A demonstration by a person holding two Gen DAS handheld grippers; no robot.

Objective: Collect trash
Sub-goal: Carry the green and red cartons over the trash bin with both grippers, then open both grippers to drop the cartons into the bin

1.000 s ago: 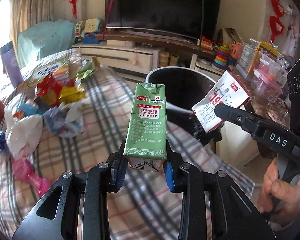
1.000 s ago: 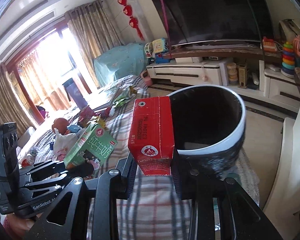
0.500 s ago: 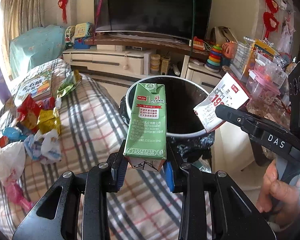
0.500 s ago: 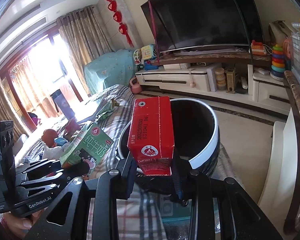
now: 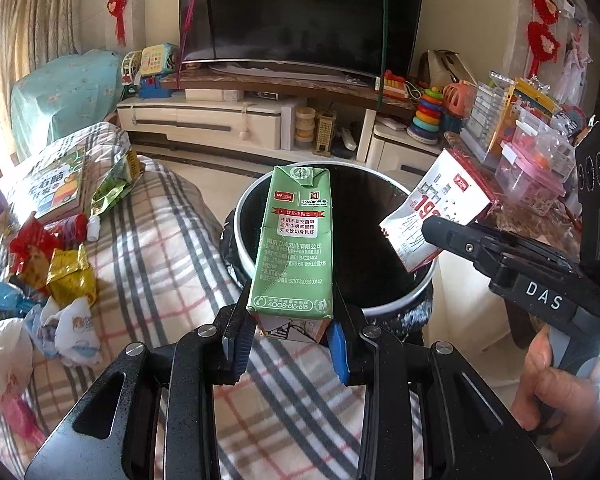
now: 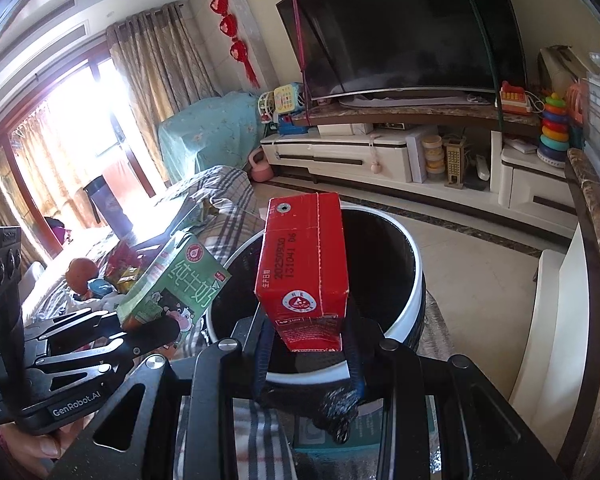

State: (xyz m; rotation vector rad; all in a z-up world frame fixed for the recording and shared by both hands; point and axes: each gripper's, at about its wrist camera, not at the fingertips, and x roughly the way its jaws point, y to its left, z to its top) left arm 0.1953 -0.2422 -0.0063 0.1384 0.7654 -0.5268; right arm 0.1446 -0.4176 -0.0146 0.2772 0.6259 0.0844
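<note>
My left gripper is shut on the base of a green milk carton, held upright just before the near rim of a round bin with a white rim and a black liner. My right gripper is shut on a red milk carton, held upright over the same bin. In the left wrist view the red carton shows its white side above the bin's right edge, with the right gripper behind it. In the right wrist view the green carton and left gripper sit left of the bin.
A plaid-covered surface left of the bin holds several wrappers, crumpled tissue and a snack bag. A TV stand with a television lies beyond. A marble counter with toy boxes runs along the right.
Both grippers have moved toward the bin with their cartons. The bin now fills the middle of both views, and the pile of wrappers has slid to the left.
</note>
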